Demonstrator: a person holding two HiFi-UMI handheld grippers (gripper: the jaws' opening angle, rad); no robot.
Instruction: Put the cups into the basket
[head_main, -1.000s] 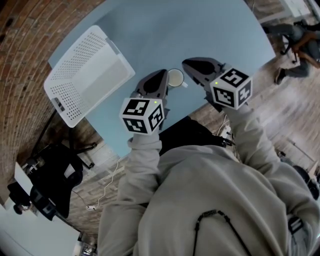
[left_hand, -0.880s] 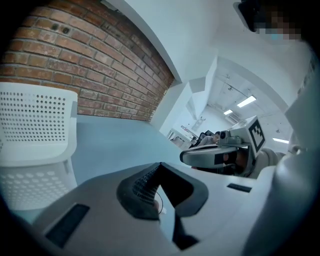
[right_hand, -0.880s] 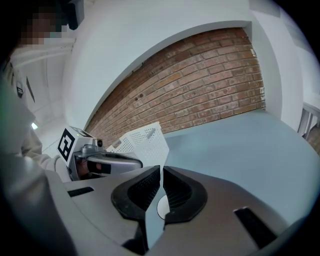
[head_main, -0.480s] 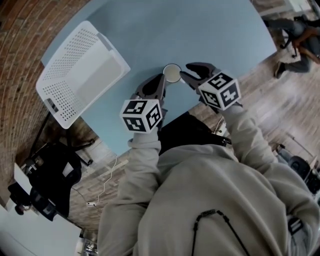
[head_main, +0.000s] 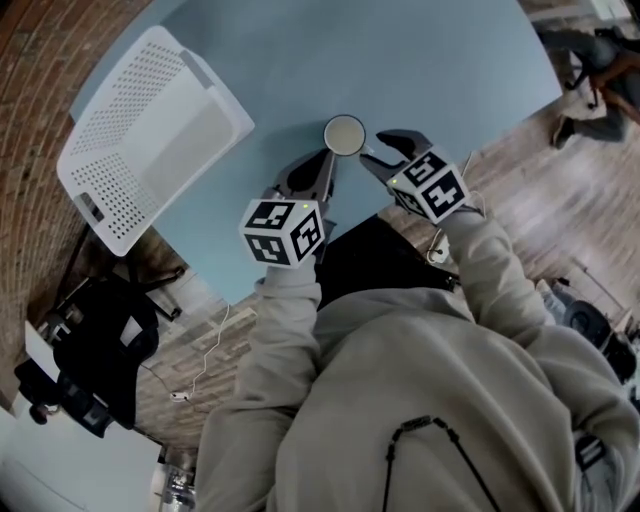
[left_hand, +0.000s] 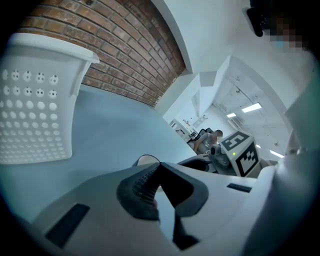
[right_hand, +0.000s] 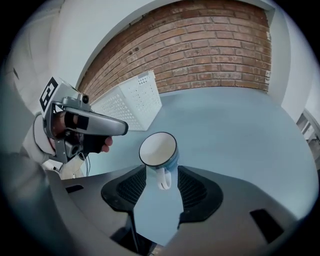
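A white cup with a blue outside stands upright on the pale blue table, its handle turned toward me. My right gripper sits just right of it. In the right gripper view the cup is right at the jaw tips. Its handle hangs in the gap of the right gripper, whose jaws have just been opening and do not touch it. My left gripper is shut and empty, close to the cup's near left. The white perforated basket lies at the table's left.
In the left gripper view the basket fills the left, and only the cup's rim peeks over the jaws of the left gripper. The table's near edge runs just under both grippers. A brick wall stands behind the table, and a black chair is on the floor at left.
Both grippers have sunk toward the table and closed in on the cup. The right gripper's jaws have parted around the handle. The cup stands where it was.
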